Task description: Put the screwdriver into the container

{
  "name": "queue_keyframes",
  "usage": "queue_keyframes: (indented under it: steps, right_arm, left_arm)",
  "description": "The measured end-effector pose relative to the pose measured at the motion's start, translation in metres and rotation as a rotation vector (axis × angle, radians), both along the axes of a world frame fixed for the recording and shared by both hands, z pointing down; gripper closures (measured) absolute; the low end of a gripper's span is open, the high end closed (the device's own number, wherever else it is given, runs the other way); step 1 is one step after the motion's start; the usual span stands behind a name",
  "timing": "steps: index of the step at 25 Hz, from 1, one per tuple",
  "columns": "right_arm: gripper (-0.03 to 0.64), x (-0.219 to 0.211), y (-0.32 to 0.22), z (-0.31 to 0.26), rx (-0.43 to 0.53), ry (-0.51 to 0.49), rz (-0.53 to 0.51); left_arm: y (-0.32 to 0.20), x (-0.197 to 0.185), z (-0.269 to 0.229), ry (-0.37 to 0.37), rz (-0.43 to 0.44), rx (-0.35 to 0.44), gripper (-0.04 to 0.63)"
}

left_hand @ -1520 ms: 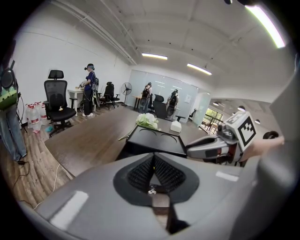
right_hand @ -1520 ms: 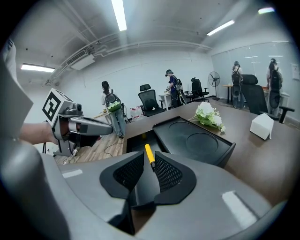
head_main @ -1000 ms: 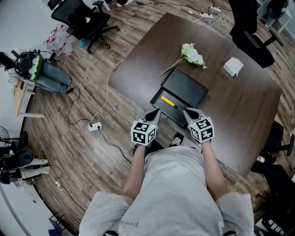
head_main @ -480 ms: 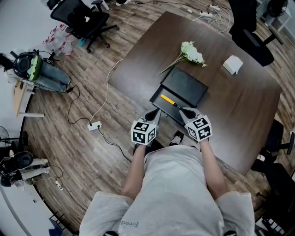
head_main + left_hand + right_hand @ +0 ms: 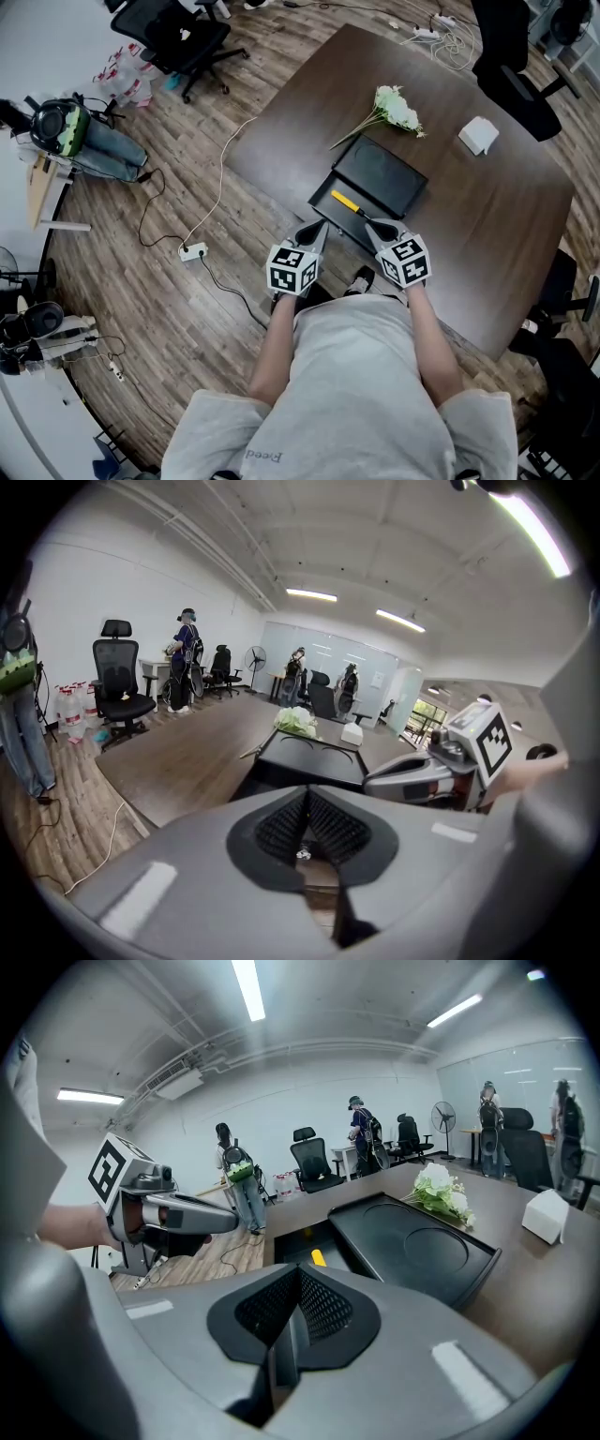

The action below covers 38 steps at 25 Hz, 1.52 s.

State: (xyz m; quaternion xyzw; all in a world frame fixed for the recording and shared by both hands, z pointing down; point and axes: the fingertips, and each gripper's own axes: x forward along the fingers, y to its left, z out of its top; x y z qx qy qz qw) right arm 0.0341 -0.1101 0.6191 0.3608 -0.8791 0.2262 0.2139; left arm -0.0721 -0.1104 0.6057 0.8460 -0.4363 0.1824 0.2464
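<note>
1. Only the head view shows the whole screwdriver [image 5: 345, 202]: yellow handle, dark shaft, lying in the near part of the black container [image 5: 392, 178], at 12 o'clock from both grippers. The right gripper view catches just the yellow handle end above its jaws. The left gripper view shows the container's side wall, with the other gripper at 3 o'clock.
2. The left gripper [image 5: 316, 229] has its jaws pressed together with nothing between them. The right gripper [image 5: 374, 227] is likewise closed and empty. Both tips sit at the container's near edge; contact cannot be judged.
3. On the table [image 5: 487, 216]: one screwdriver, one container, one bunch of white flowers [image 5: 394, 108] at the container's 12 o'clock, and one white box [image 5: 478, 136] at its 2 o'clock. There are two grippers.
</note>
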Motion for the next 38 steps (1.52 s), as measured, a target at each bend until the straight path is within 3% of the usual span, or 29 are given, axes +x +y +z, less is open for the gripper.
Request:
queue_keyframes:
  steps: [38]
  right_arm:
    - [0.615,-0.006,-0.017,0.000,-0.026,-0.002,-0.019]
  left_arm:
    - [-0.019,0.005,0.001,-0.034,0.037,-0.004,0.540]
